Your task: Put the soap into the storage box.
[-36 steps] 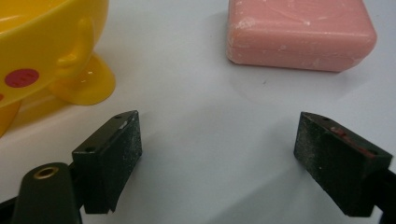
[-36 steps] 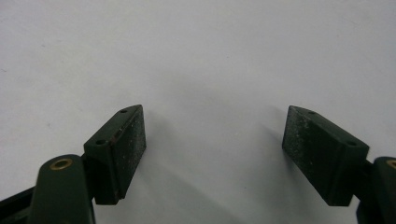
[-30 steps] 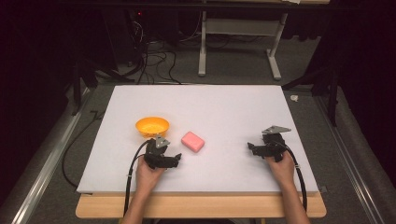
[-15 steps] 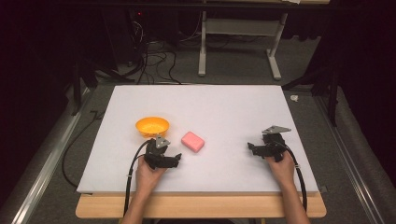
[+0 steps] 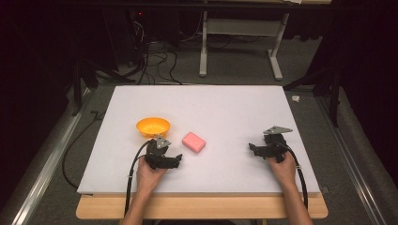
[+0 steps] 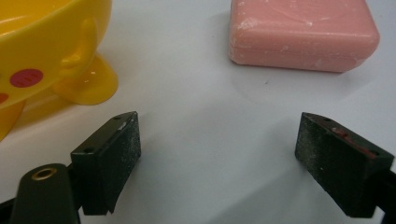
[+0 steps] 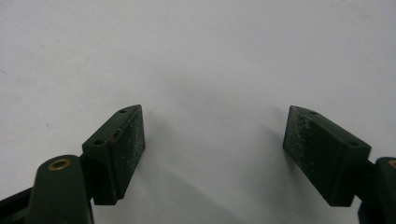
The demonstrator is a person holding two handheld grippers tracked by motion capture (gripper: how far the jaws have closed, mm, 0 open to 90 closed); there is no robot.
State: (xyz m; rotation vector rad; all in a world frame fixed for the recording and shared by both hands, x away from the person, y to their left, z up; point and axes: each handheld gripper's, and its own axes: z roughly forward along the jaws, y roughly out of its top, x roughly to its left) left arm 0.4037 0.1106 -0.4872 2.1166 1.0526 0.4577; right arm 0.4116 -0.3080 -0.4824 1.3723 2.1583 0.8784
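Observation:
A pink soap bar (image 5: pixel 194 142) (image 6: pixel 302 33) lies on the white table (image 5: pixel 211 108), just right of an orange bowl (image 5: pixel 153 126) (image 6: pixel 44 51) with red dots and small feet. My left gripper (image 5: pixel 177 160) (image 6: pixel 219 156) rests low on the table just in front of the bowl and the soap, open, with bare table between its pads. My right gripper (image 5: pixel 252 149) (image 7: pixel 212 154) sits at the right side of the table, open over bare white surface, far from the soap.
The table's wooden front edge (image 5: pixel 202 207) runs below the hands. Beyond the table's far edge stand a white metal stand (image 5: pixel 239 42) and loose cables (image 5: pixel 155 61) on the floor. Dark curtains close off both sides.

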